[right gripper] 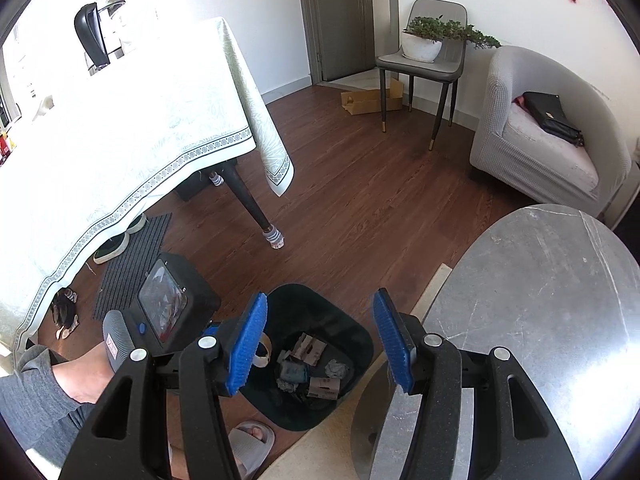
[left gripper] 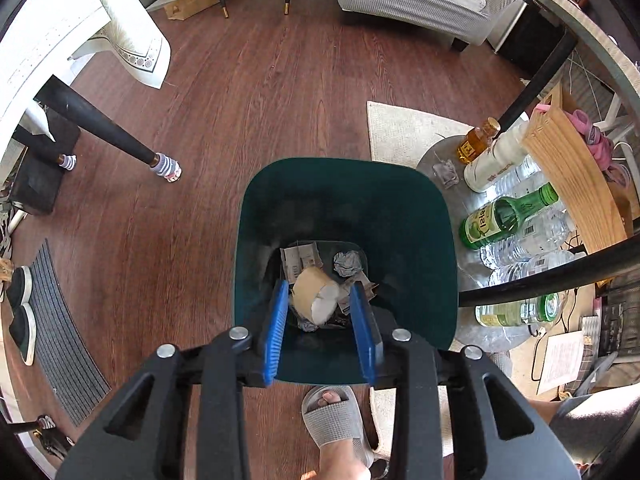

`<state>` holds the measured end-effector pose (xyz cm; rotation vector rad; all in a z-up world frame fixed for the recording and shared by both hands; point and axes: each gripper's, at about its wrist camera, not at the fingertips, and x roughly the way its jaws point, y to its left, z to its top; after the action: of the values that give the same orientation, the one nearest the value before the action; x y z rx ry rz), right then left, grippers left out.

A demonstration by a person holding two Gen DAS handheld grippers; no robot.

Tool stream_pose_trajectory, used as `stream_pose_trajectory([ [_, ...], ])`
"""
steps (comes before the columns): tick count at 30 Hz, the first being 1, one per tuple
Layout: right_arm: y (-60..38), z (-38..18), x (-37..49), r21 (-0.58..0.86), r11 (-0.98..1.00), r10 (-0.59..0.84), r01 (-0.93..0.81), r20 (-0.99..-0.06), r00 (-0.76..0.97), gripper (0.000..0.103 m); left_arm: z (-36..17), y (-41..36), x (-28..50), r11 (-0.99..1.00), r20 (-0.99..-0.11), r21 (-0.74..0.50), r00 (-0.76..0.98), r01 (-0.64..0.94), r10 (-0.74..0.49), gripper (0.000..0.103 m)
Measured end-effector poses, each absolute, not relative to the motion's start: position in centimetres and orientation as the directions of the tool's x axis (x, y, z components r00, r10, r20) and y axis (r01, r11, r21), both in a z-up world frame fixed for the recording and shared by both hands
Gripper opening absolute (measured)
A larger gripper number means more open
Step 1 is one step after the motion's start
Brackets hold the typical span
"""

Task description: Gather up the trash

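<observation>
Blue-padded, the left claw [left gripper: 320, 312] is hanging released over the dark green bin [left gripper: 400, 200] as a tape roll [left gripper: 316, 296] is dropping between its jaws onto the paper scraps [left gripper: 300, 258]; the right claw [right gripper: 320, 340] is waiting open, empty, near the desk's [right gripper: 540, 280] edge. Keeping it centred avoids spills.

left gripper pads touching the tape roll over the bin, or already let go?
Apart. The left wrist view shows dark gaps between the tape roll and both blue pads of the left gripper, over the green bin.
</observation>
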<state>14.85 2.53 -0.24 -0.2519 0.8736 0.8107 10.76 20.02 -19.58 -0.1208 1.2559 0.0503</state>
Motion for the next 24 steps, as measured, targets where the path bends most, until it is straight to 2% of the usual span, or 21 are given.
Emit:
stream_pose_trajectory([
  [4, 1.4, 0.2, 14.7, 0.115, 0.694, 0.523, -0.710, -0.758, 0.389, 0.058, -19.1, 19.5, 10.7, 0.994, -0.943, -0.058, 0.331, -0.090, -0.025, 0.038],
  [13, -3.1, 2.4, 14.2, 0.135, 0.743, 0.531, -0.656, -0.715, 0.455, 0.060, -13.9, 17.7, 9.0, 0.994, -0.885, -0.094, 0.462, -0.051, -0.060, 0.058],
  [14, -3.6, 2.8, 14.1, 0.136, 0.749, 0.532, -0.648, -0.707, 0.466, 0.062, -13.2, 17.4, 8.7, 0.996, -0.875, -0.067, 0.483, -0.054, -0.032, 0.062],
  [18, -5.9, 3.6, 13.6, 0.140, 0.772, 0.529, -0.620, -0.681, 0.505, 0.072, -10.3, 16.1, 7.3, 0.999, -0.825, -0.036, 0.565, -0.040, -0.007, 0.067],
  [21, -8.1, 3.6, 13.3, 0.133, 0.809, 0.497, -0.573, -0.676, 0.545, 0.075, -8.6, 15.7, 6.2, 0.997, -0.787, -0.043, 0.617, -0.056, 0.001, 0.074],
  [24, -10.5, 3.5, 12.8, 0.112, 0.840, 0.457, -0.531, -0.672, 0.582, 0.080, -7.2, 15.7, 4.8, 0.994, -0.744, -0.062, 0.668, -0.093, 0.016, 0.087],
])
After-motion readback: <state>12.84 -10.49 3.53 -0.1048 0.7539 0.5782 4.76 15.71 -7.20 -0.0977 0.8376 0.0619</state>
